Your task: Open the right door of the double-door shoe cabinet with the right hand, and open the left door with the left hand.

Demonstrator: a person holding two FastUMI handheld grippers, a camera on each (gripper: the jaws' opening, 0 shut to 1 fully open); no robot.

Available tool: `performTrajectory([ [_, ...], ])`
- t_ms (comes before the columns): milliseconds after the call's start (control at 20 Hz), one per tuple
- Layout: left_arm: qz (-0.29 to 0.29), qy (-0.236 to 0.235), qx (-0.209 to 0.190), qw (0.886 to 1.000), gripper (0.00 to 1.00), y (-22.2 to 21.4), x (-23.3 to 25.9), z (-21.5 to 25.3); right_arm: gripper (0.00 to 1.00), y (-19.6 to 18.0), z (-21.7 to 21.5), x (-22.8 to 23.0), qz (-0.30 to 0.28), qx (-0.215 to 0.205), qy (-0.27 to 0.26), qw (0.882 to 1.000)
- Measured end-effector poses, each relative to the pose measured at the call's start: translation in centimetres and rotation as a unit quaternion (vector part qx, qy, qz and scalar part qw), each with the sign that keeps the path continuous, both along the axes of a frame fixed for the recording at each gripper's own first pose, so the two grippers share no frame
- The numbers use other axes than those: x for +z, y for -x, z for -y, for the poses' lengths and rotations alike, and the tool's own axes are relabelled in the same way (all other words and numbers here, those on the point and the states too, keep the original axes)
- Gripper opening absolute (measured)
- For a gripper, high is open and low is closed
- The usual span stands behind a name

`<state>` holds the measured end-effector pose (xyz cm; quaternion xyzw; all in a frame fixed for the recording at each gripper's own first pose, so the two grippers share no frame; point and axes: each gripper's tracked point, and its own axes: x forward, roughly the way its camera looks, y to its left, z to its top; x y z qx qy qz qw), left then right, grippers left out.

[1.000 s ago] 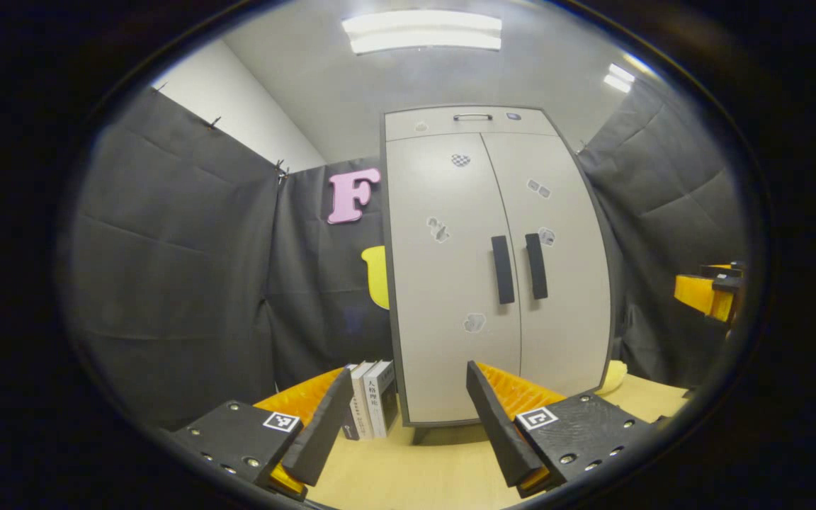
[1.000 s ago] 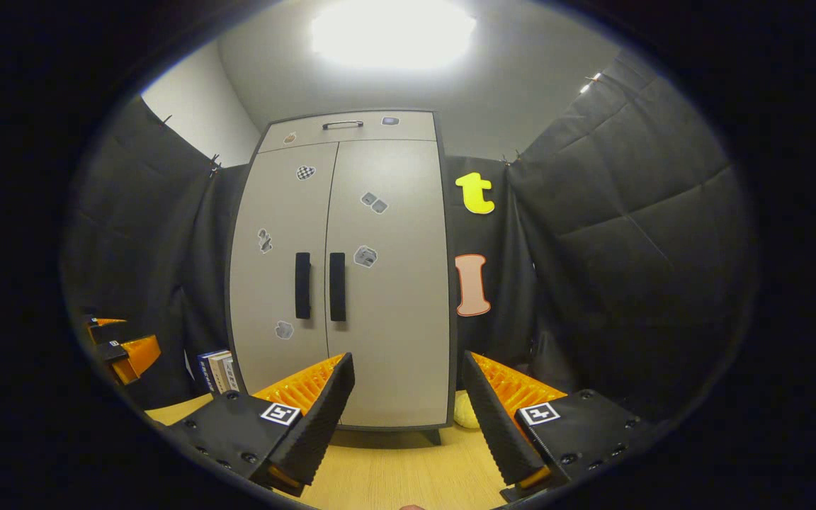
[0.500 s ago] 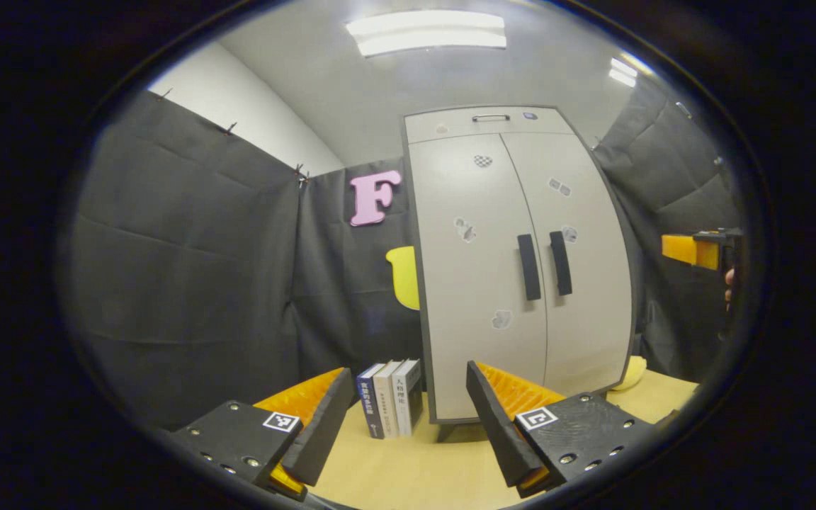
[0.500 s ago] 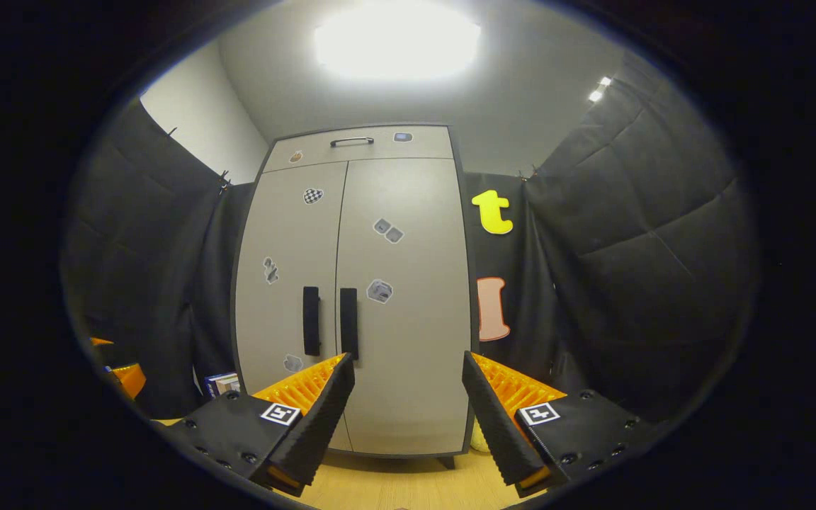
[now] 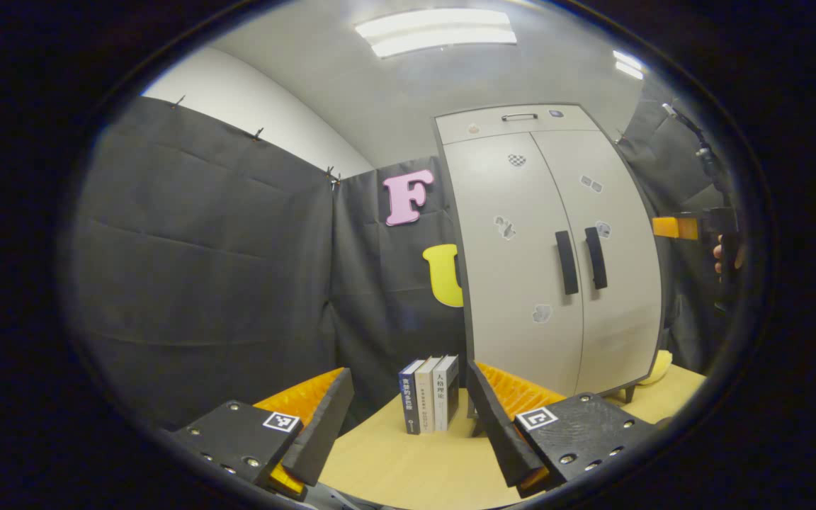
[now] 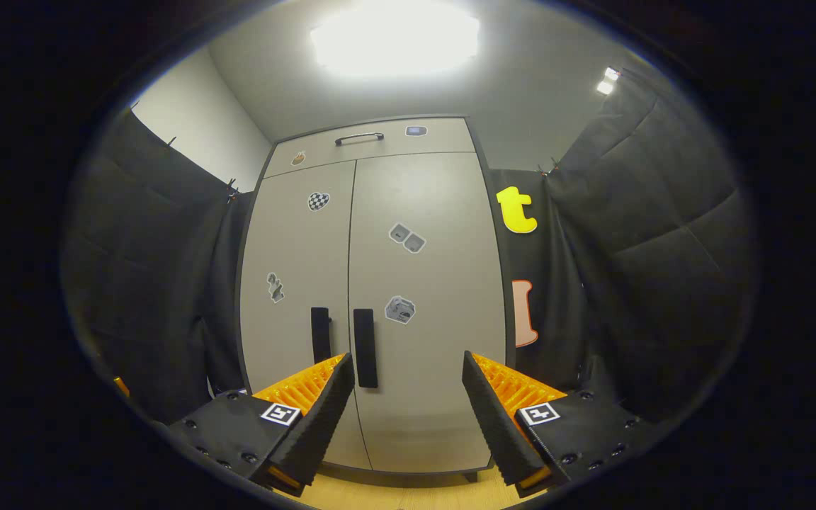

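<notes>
The grey double-door shoe cabinet [image 6: 422,283] stands on the wooden table with both doors shut. Two black vertical handles sit side by side at the middle seam: the left door's handle [image 6: 320,334] and the right door's handle [image 6: 365,347]. My right gripper [image 6: 404,414] is open in front of the right door, a short way off, with the right handle just above its left finger. In the left gripper view the cabinet [image 5: 521,269] is off to the right, and my left gripper [image 5: 408,421] is open and empty, well back from it. The right gripper [image 5: 677,227] shows there at the far right edge.
Three books [image 5: 429,393] stand upright on the table [image 5: 408,467] just left of the cabinet. A pale yellow object [image 5: 652,368] lies by the cabinet's right foot. A drawer with a small metal handle [image 6: 358,137] tops the cabinet. Black cloth walls close in on both sides.
The right gripper has come closer to the cabinet, and the handles now sit lower in its view. The left gripper has swung left, so the cabinet slid to the right of its view.
</notes>
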<state>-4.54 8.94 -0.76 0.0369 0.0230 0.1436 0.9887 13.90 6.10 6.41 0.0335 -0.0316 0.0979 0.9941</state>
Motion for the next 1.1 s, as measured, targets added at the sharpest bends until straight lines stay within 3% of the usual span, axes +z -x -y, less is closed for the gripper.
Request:
performTrajectory([
  [800,-0.014,-0.008,0.060,0.998,0.95,2.9,-0.7,-4.5,0.97,-8.2,-6.7,-1.1,-0.014,0.020,0.043,0.999],
  [1100,-0.021,-0.008,0.075,0.997,0.95,3.2,-1.0,-5.2,0.97,-11.0,-8.6,-2.0,-0.037,0.024,0.027,0.999],
])
